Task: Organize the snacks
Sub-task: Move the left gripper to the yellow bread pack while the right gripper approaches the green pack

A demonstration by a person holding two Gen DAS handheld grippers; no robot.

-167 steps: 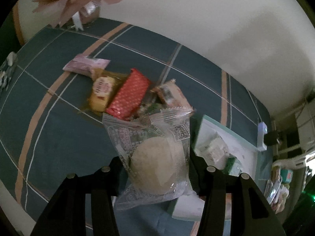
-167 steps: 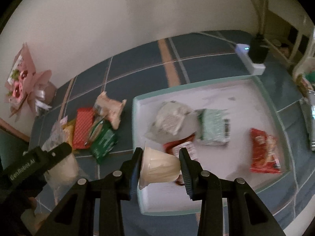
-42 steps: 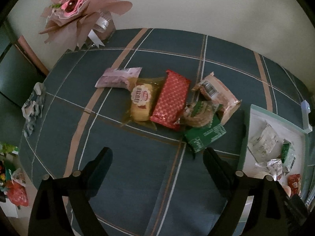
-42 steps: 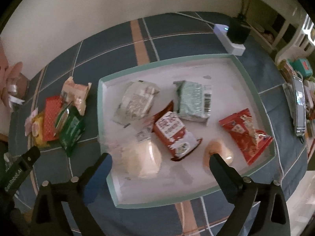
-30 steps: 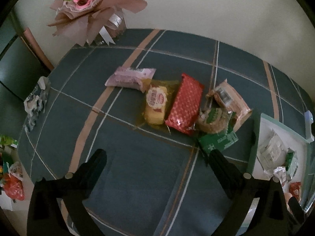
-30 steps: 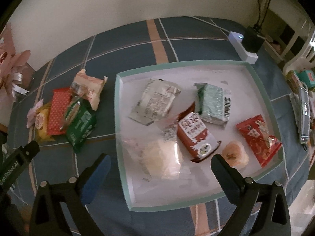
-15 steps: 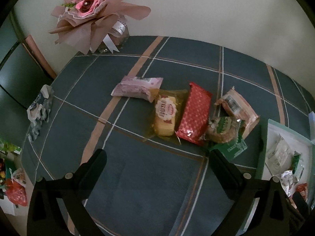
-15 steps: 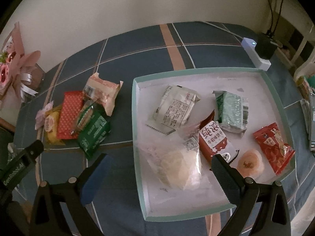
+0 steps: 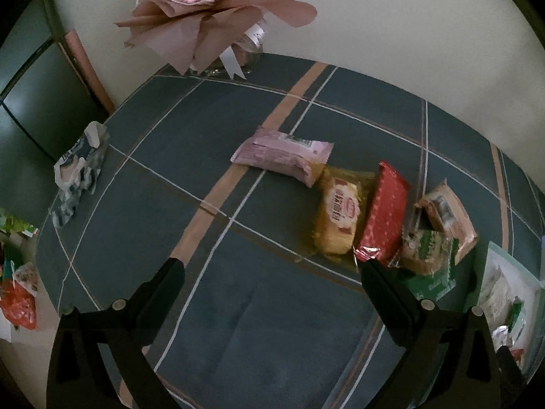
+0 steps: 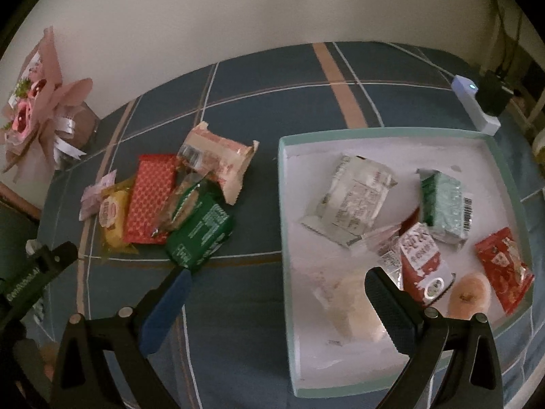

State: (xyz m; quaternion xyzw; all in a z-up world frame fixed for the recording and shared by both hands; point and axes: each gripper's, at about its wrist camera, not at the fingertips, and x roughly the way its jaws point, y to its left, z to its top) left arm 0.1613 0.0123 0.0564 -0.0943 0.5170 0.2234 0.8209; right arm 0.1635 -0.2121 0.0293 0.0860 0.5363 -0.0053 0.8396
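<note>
A row of snacks lies on the blue checked tablecloth: a pink pack (image 9: 284, 155), a yellow cake pack (image 9: 337, 216), a red bar (image 9: 385, 218), a green pack (image 10: 201, 233) and a tan pack (image 10: 218, 160). My left gripper (image 9: 272, 269) hovers open and empty over the cloth in front of them. The white tray (image 10: 340, 368) with a teal rim holds several snacks, among them a clear-wrapped round bun (image 10: 351, 303) and a small jelly cup (image 10: 471, 294). My right gripper (image 10: 279, 279) stands open and empty above the tray's left rim.
A pink paper flower bouquet (image 9: 211, 10) stands at the far edge by the wall. A tissue pack (image 9: 80, 173) lies near the table's left edge. A white power strip (image 10: 477, 109) with a plug sits beyond the tray. The wall runs close behind the table.
Both grippers let go of their snacks; the bun and jelly cup now lie in the tray. Both have since swung left, the left one toward the snack row and bouquet.
</note>
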